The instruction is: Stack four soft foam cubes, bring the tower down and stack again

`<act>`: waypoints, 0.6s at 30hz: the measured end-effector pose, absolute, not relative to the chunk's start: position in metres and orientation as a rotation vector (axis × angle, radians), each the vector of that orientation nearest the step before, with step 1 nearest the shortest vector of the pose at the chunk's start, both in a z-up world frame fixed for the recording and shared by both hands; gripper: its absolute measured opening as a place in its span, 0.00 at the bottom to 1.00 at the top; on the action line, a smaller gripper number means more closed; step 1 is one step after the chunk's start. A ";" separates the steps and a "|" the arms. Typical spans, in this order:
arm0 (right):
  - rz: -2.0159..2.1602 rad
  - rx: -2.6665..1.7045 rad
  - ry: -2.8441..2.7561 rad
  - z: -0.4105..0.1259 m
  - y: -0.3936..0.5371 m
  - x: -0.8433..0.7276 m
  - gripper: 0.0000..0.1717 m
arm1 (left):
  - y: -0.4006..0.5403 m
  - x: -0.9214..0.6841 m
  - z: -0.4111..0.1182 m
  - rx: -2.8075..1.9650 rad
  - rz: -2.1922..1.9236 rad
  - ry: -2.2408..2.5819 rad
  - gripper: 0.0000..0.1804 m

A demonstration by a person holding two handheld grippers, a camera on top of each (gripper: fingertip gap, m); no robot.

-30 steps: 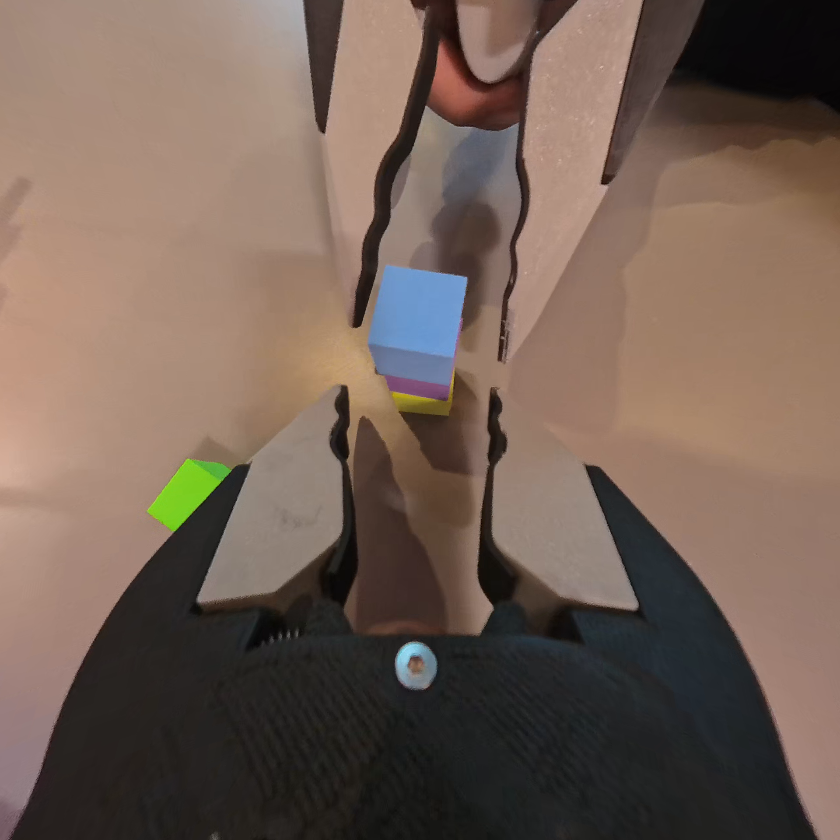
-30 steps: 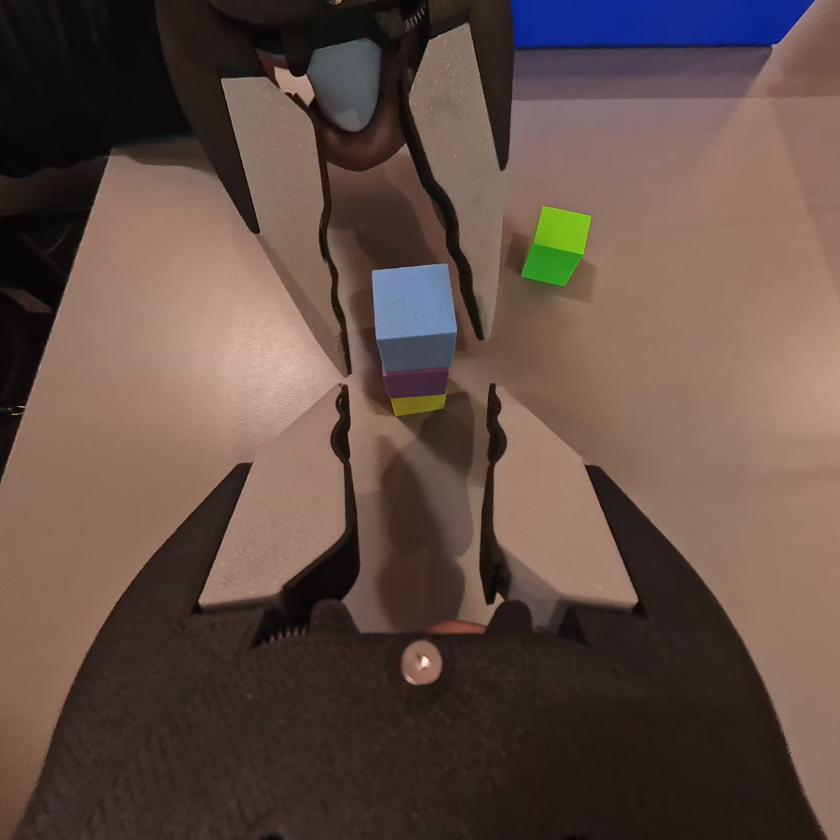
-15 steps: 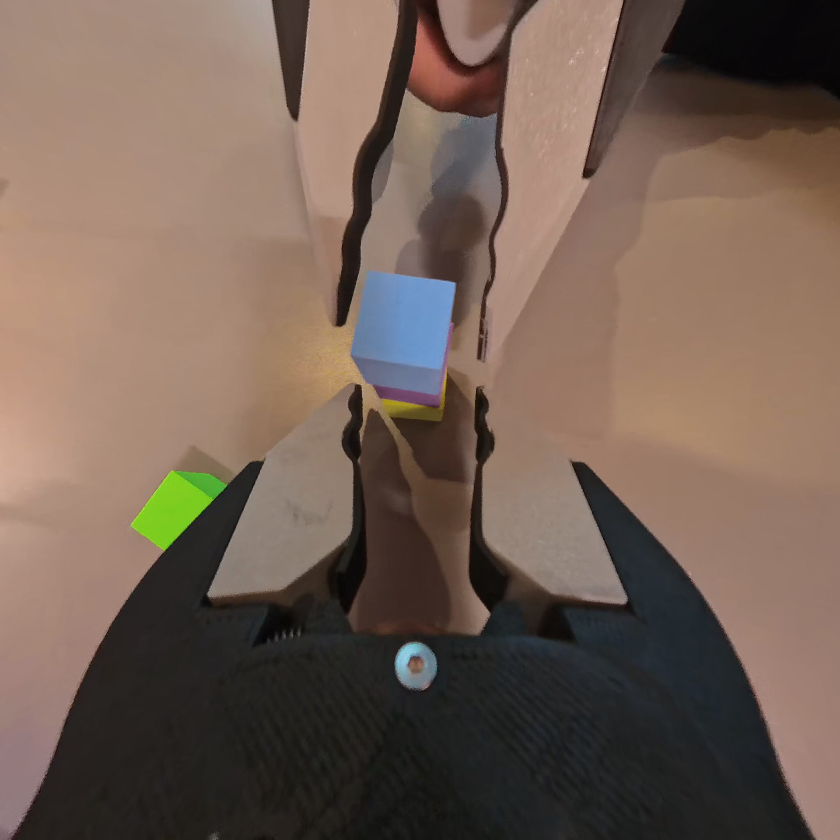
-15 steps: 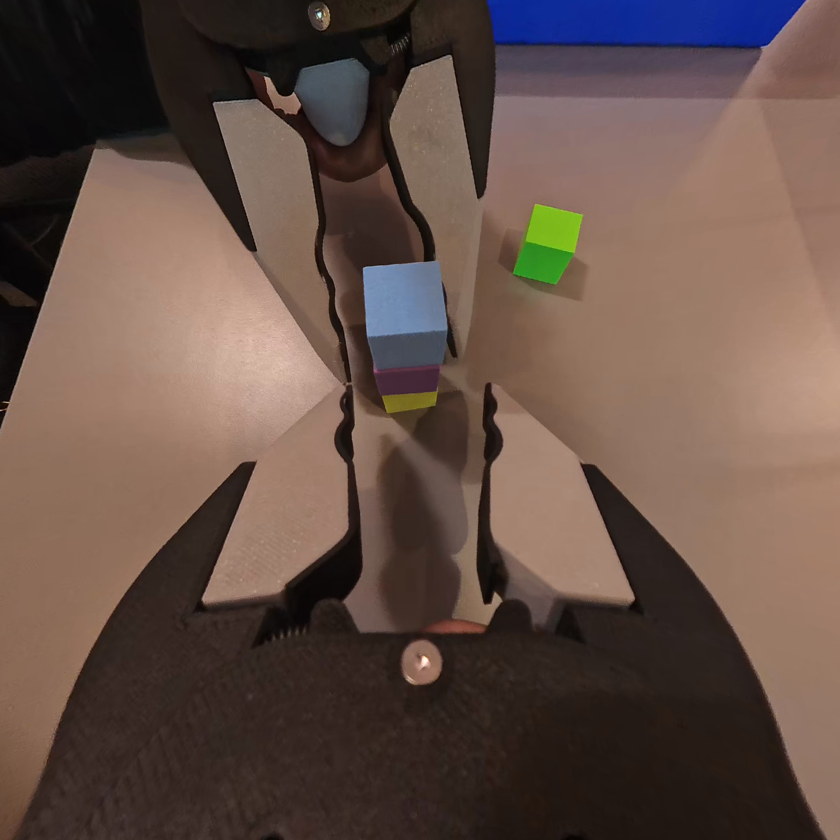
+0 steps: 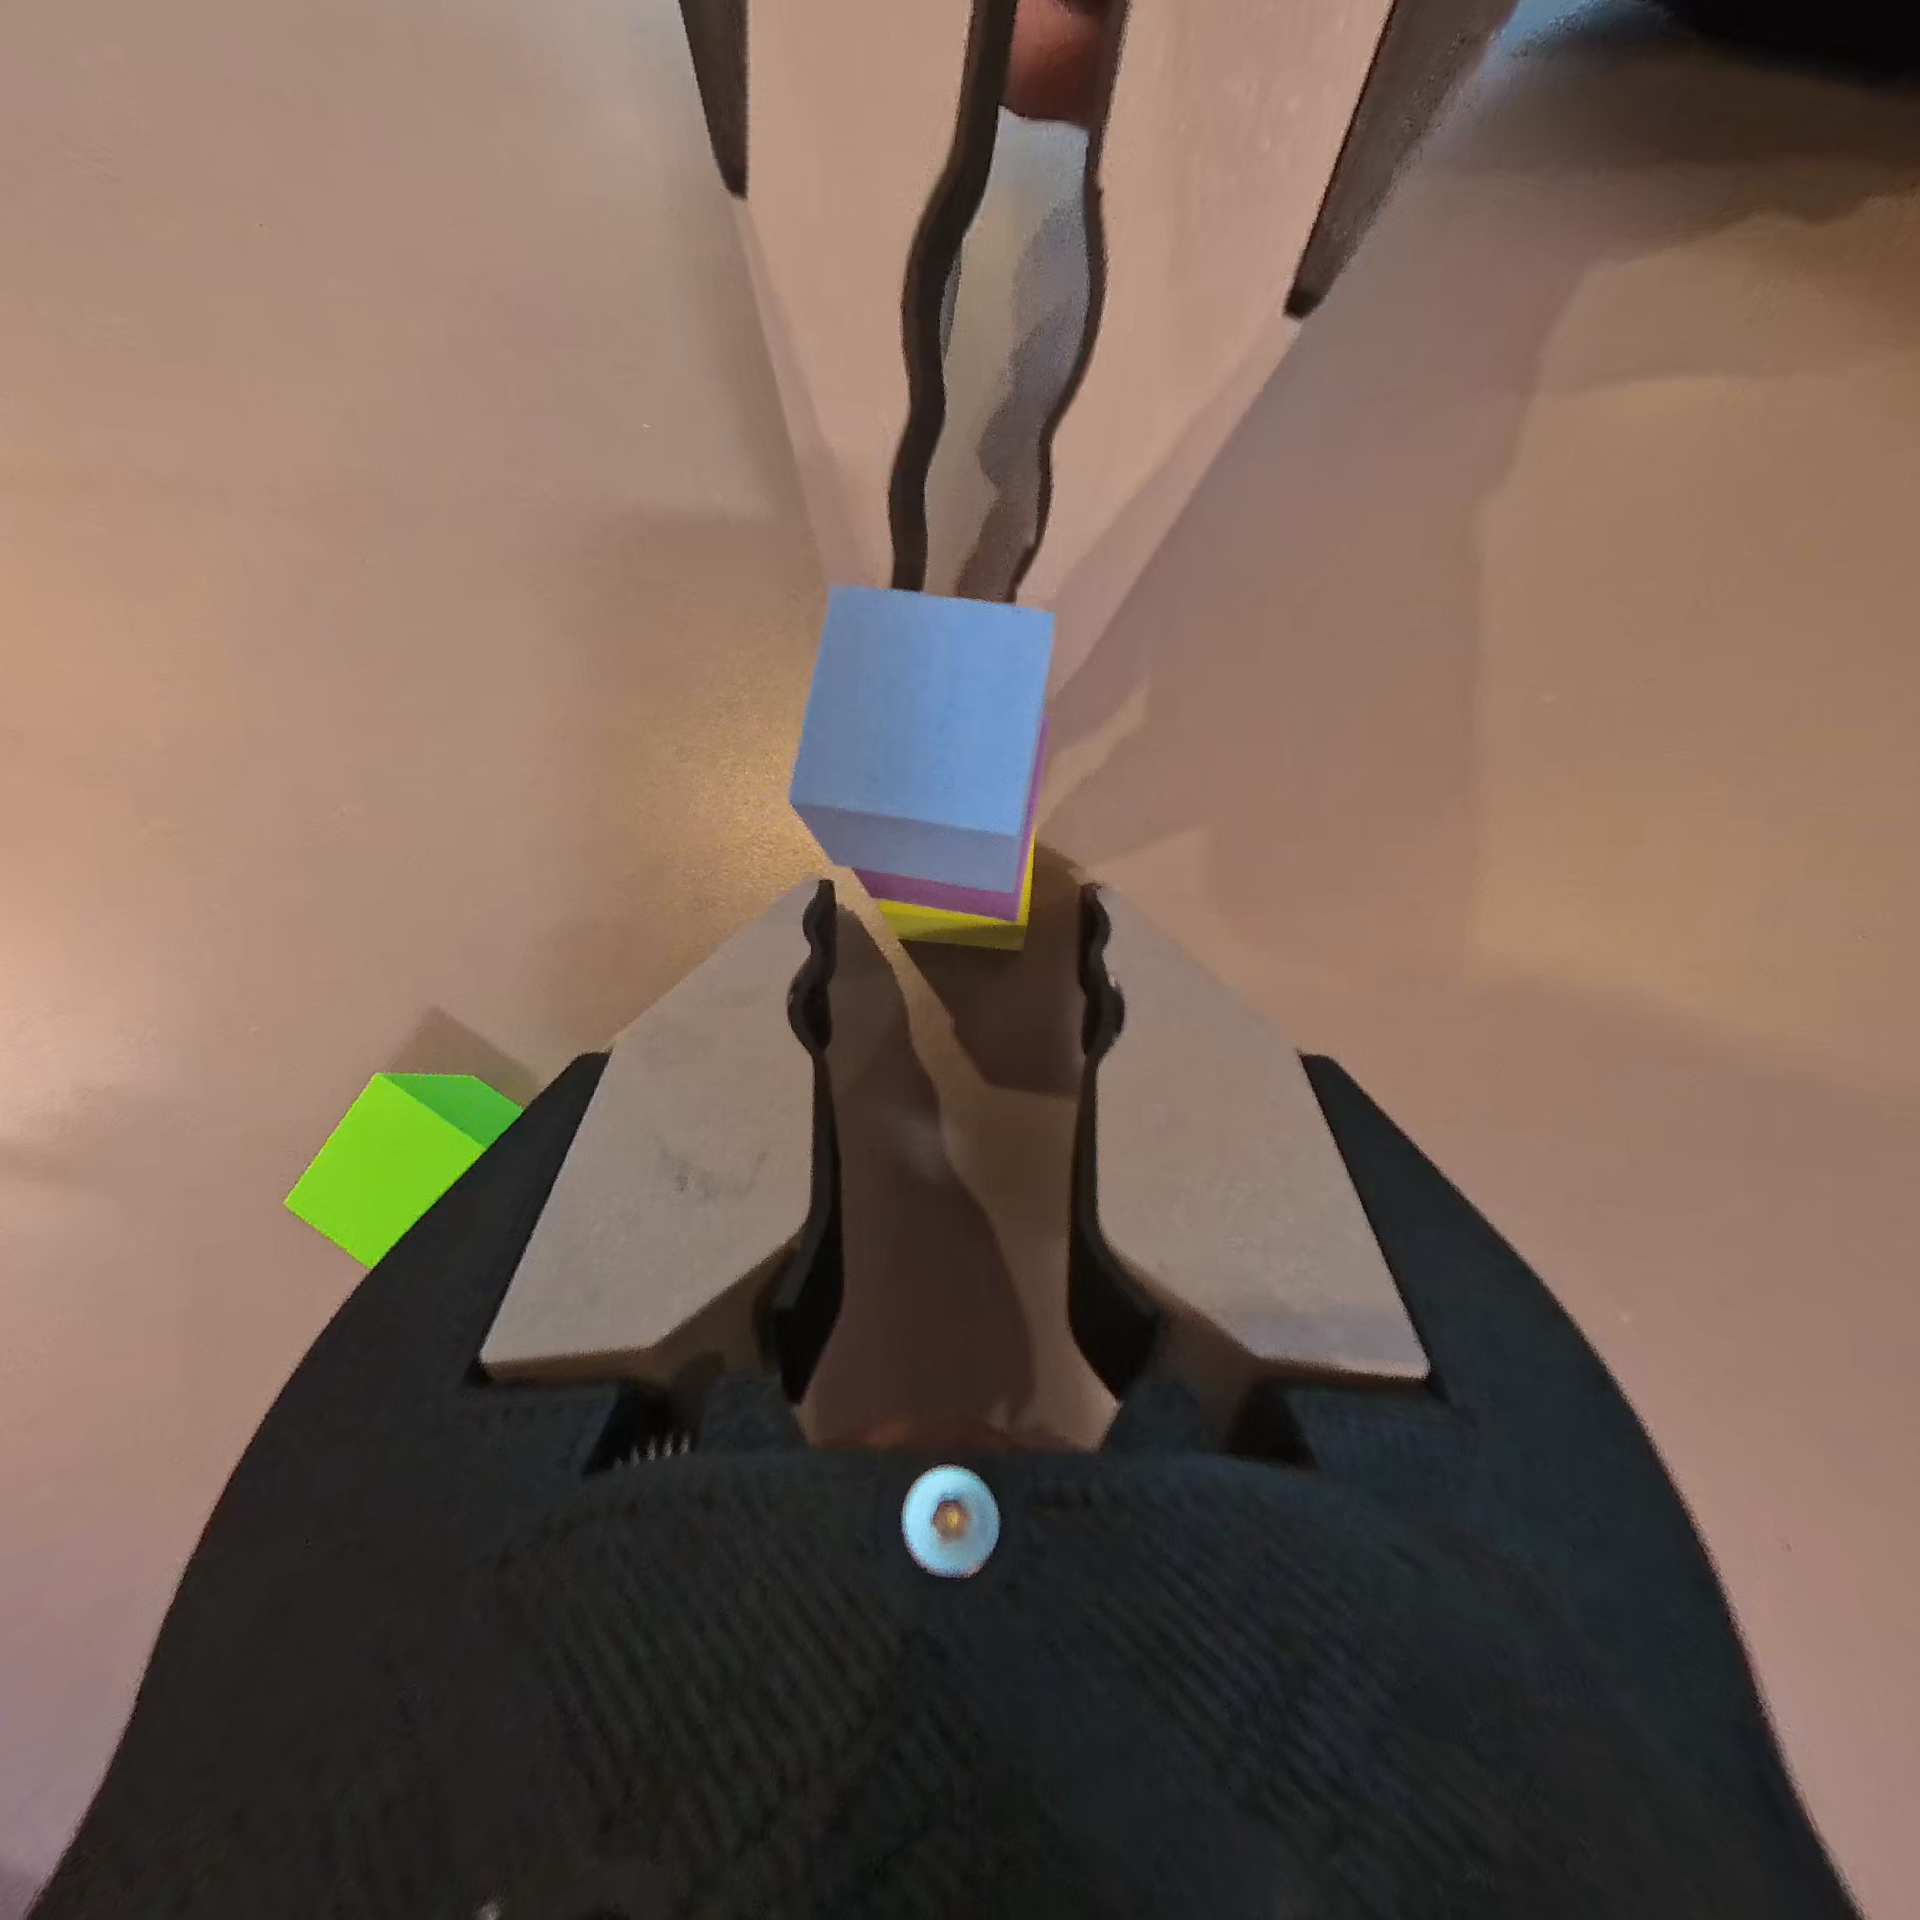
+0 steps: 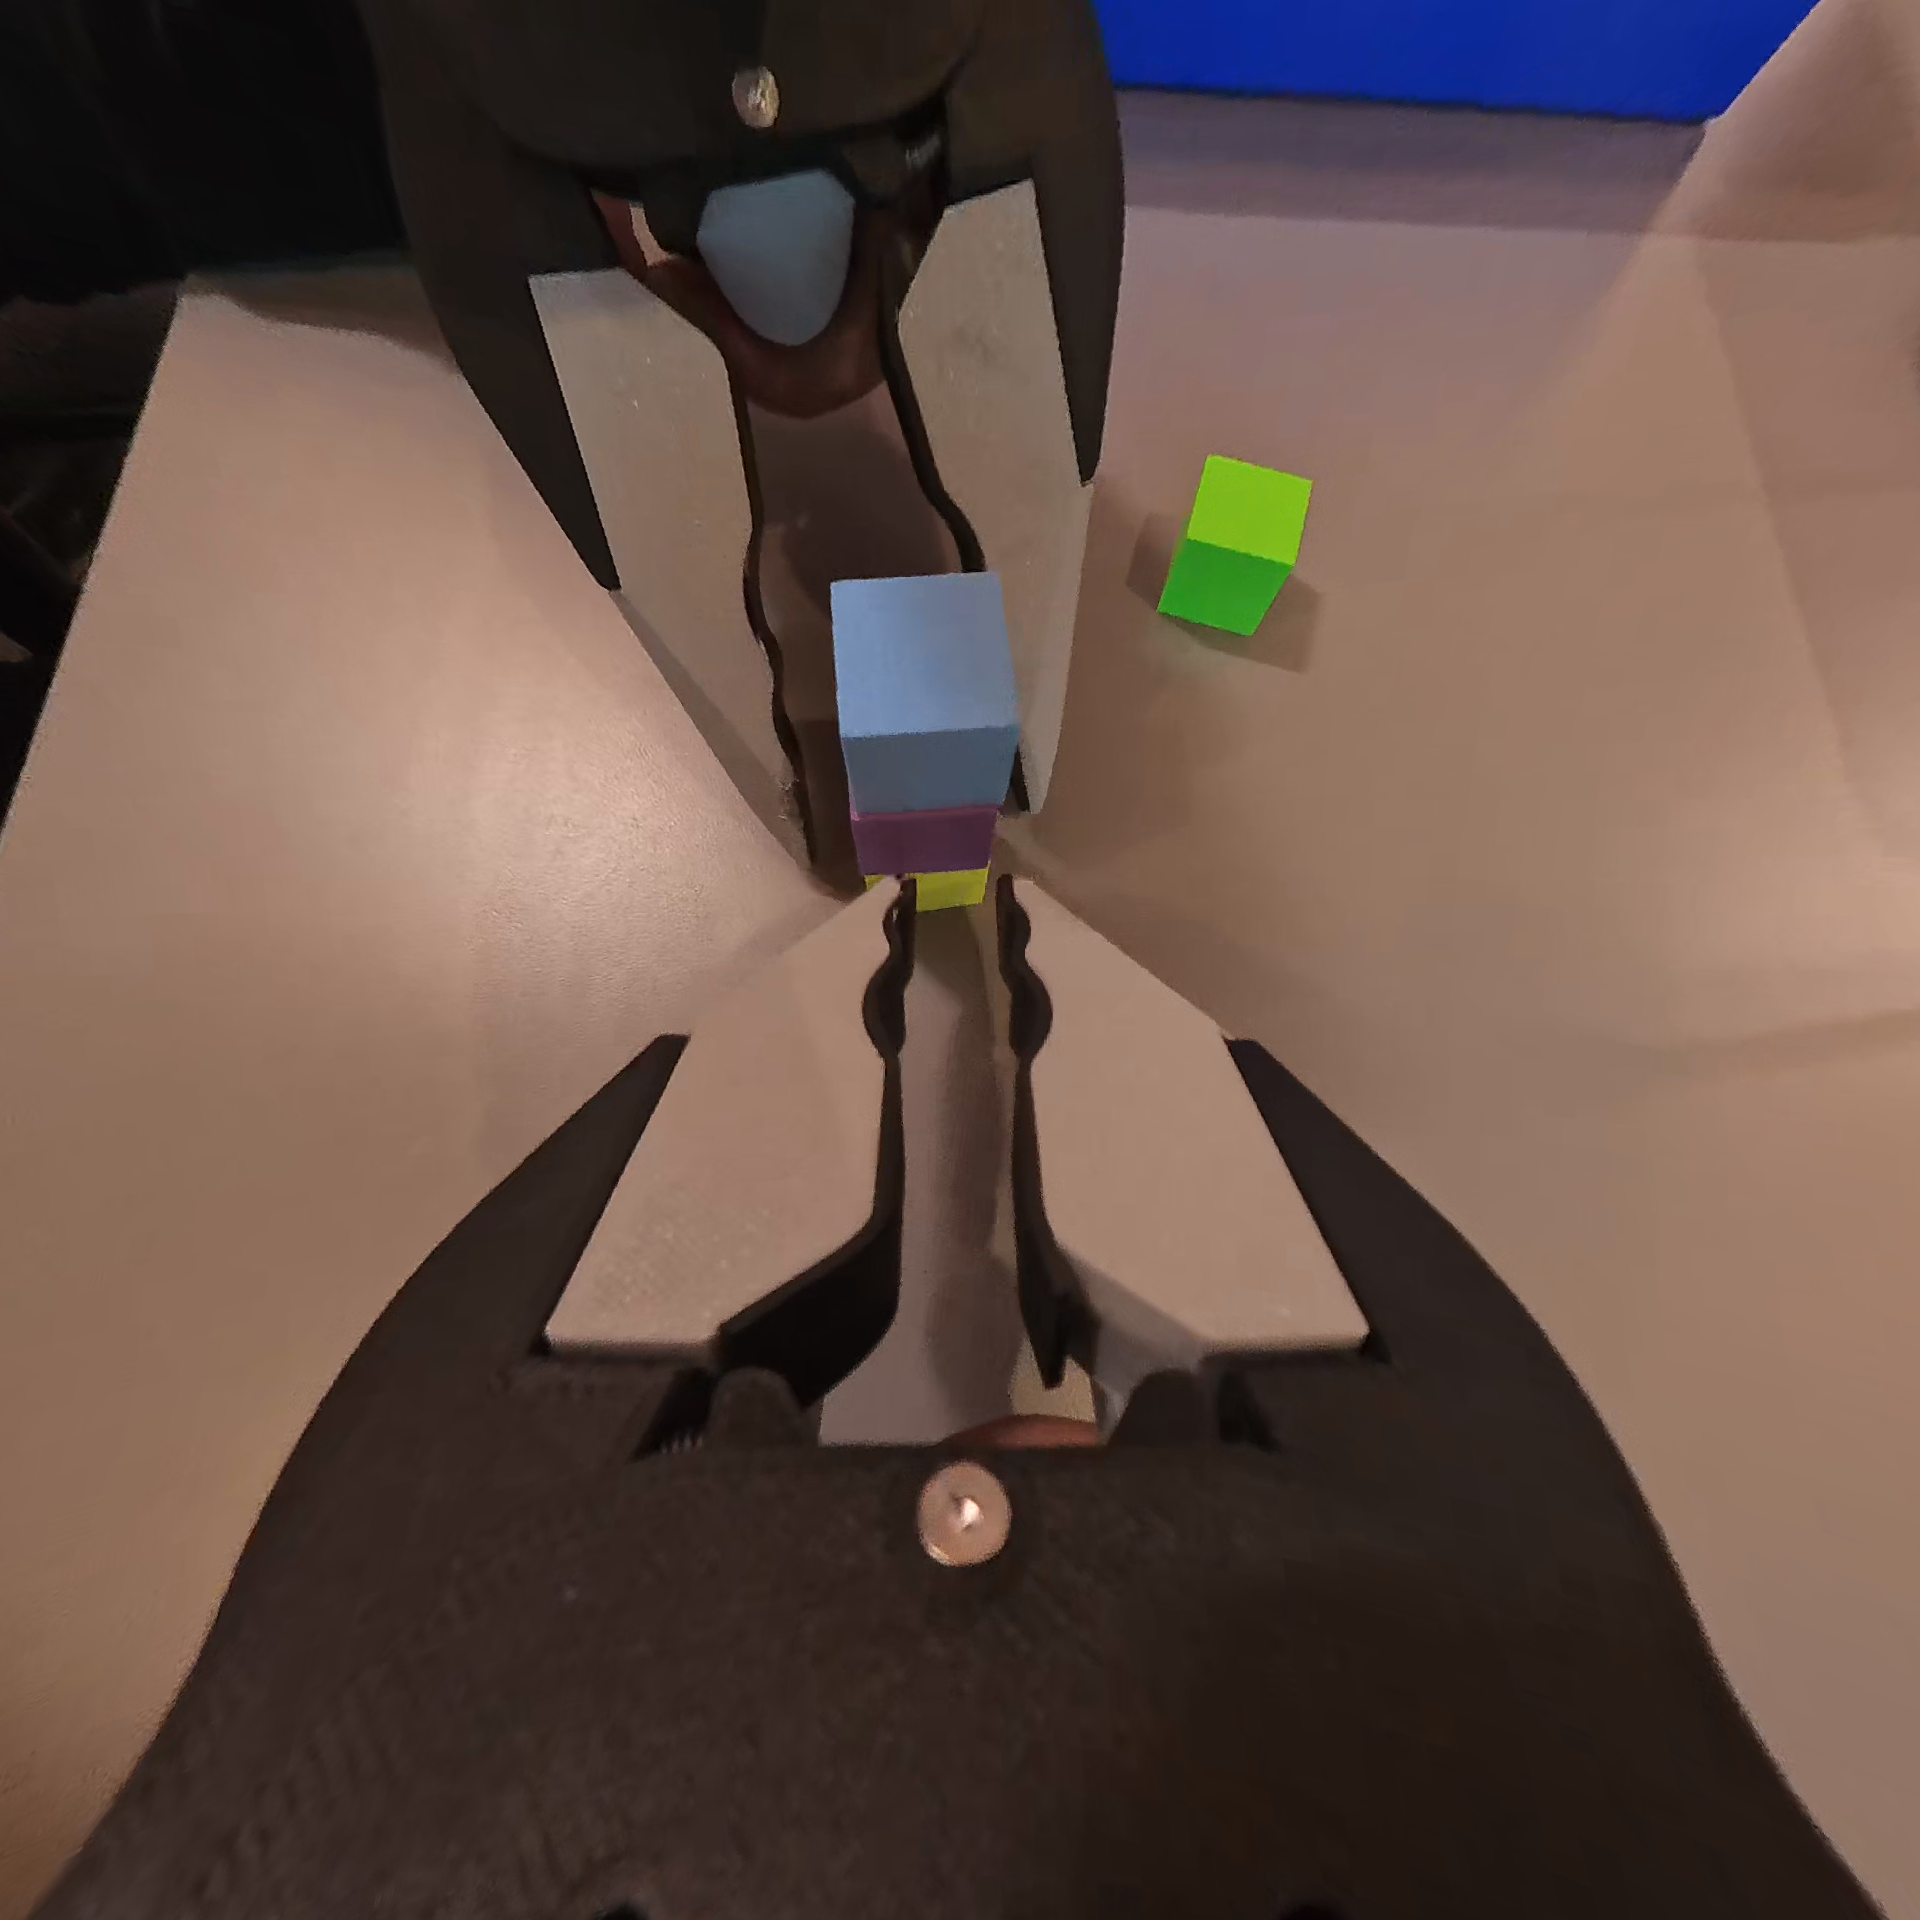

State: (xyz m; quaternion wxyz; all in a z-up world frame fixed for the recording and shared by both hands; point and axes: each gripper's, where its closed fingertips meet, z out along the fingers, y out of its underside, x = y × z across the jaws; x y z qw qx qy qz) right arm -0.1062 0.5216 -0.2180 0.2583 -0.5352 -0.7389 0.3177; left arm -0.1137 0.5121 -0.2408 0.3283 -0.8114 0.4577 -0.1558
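A tower of three foam cubes stands on the table: a blue cube [image 5: 920,717] on a purple cube [image 5: 935,896] on a yellow cube [image 5: 956,927]. My left gripper [image 5: 951,894] is open, its tips at the tower's near side. In the right wrist view its fingers [image 6: 1039,623] flank the blue cube [image 6: 920,665]; a dark strip shows between the left finger and the cube. My right gripper [image 6: 951,888] is narrowed to a slim gap with nothing between the pads, its tips just before the yellow cube [image 6: 961,885]. A green cube [image 6: 1236,540] lies alone.
The green cube [image 5: 384,1164] sits beside my left gripper's left side. The tan table [image 5: 312,623] ends at a dark edge [image 6: 156,416] on the left in the right wrist view. A blue panel [image 6: 1455,52] stands beyond the far edge. My two grippers' fingertips are within a few centimetres of each other.
Both grippers moved in toward the tower from opposite sides. The left jaws narrowed a little; the right jaws closed most of the way on air. The tower still stands.
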 end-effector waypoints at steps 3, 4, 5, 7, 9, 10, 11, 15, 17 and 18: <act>0.855 -1.452 -2.014 -0.220 0.520 -0.108 0.07 | 0.512 -0.113 -0.240 -2.121 -0.408 1.197 0.24; 0.853 -1.452 -2.012 -0.220 0.520 -0.108 0.07 | 0.513 -0.113 -0.240 -2.118 -0.405 1.197 0.23; 0.855 -1.450 -2.008 -0.219 0.521 -0.107 0.07 | 0.513 -0.113 -0.239 -2.114 -0.404 1.196 0.23; 0.859 -1.451 -1.996 -0.216 0.522 -0.107 0.07 | 0.514 -0.112 -0.238 -2.107 -0.403 1.193 0.22; 0.860 -1.451 -1.985 -0.214 0.524 -0.107 0.07 | 0.514 -0.112 -0.236 -2.101 -0.405 1.189 0.22; 0.862 -1.450 -1.979 -0.213 0.524 -0.107 0.06 | 0.514 -0.112 -0.235 -2.098 -0.408 1.187 0.22; 0.865 -1.449 -1.973 -0.212 0.525 -0.107 0.06 | 0.514 -0.112 -0.234 -2.095 -0.411 1.183 0.22; 0.875 -1.442 -1.979 -0.212 0.522 -0.109 0.05 | 0.515 -0.110 -0.230 -2.091 -0.428 1.166 0.22; 0.871 -1.437 -1.987 -0.212 0.520 -0.109 0.05 | 0.514 -0.108 -0.228 -2.092 -0.442 1.169 0.22; 0.867 -1.437 -1.991 -0.212 0.520 -0.109 0.05 | 0.513 -0.107 -0.228 -2.094 -0.450 1.173 0.22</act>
